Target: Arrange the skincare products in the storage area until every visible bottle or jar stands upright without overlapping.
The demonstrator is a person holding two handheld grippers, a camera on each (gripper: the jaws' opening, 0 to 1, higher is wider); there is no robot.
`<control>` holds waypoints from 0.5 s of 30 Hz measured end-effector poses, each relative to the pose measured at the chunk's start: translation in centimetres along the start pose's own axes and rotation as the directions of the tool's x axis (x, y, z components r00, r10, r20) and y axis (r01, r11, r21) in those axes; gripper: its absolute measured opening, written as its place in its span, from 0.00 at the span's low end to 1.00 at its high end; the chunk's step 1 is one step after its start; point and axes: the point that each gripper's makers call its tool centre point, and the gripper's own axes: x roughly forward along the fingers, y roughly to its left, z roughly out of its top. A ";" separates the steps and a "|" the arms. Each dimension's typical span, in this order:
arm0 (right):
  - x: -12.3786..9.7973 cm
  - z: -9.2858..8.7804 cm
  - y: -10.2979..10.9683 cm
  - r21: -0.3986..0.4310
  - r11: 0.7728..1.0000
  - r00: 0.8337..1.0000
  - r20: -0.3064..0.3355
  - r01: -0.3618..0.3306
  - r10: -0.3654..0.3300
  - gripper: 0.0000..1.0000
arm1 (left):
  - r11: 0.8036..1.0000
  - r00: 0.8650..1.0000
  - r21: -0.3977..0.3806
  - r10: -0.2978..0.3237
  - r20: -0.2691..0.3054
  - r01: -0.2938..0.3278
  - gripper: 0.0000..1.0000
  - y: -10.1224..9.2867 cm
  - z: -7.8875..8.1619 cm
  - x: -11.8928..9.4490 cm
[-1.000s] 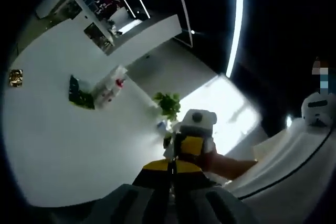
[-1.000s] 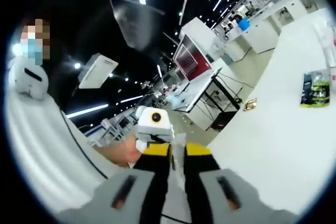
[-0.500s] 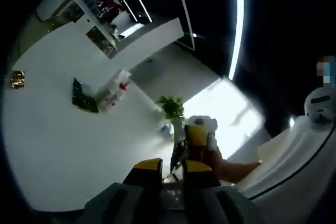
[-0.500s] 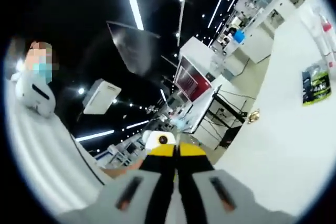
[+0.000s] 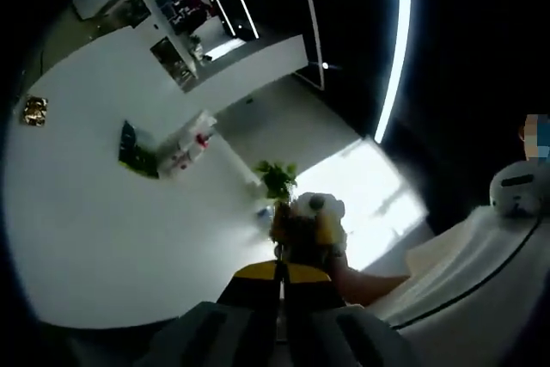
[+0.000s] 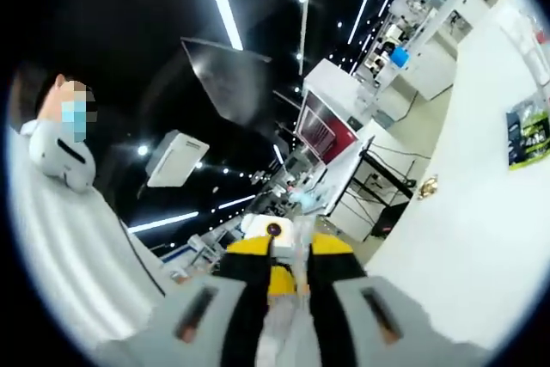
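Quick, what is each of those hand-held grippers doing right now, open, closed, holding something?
Left hand-held gripper: shut, yellow-tipped jaws together, holding nothing visible.
Right hand-held gripper: jaws near together; whether anything is held cannot be told.

In the left gripper view, a sachet (image 5: 136, 149) lies mid-left on the table (image 5: 103, 238), just beside a tube (image 5: 187, 145); a plant (image 5: 277, 180) sits at centre.

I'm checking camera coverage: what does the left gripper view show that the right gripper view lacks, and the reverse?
Left gripper view: a green plant at the table's far edge, and a clear look at the white pack with red marks. At the right gripper view's edge that pack is too cut off to confirm.
Right gripper view: a red-fronted cabinet, a black-framed stand and a blue item on a far counter.
Shared: the white table, the dark green packet, the small gold item and the person's white clothing.
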 end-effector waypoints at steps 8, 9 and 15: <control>0.0 -0.5 -0.4 -0.081 0.997 1.000 -0.005 0.006 -0.006 0.02 | 0.998 0.999 0.043 0.042 0.029 -0.043 0.02 0.3 -0.3 0.2; 0.0 -0.4 -0.5 -0.074 0.997 1.000 -0.003 0.008 -0.009 0.02 | 0.998 0.998 0.050 0.044 0.033 -0.045 0.02 0.3 -0.3 0.2; -0.3 0.2 -0.6 -0.059 0.997 0.999 0.016 0.049 -0.048 0.08 | 1.000 1.000 0.000 0.015 0.008 -0.015 0.01 0.1 0.2 0.7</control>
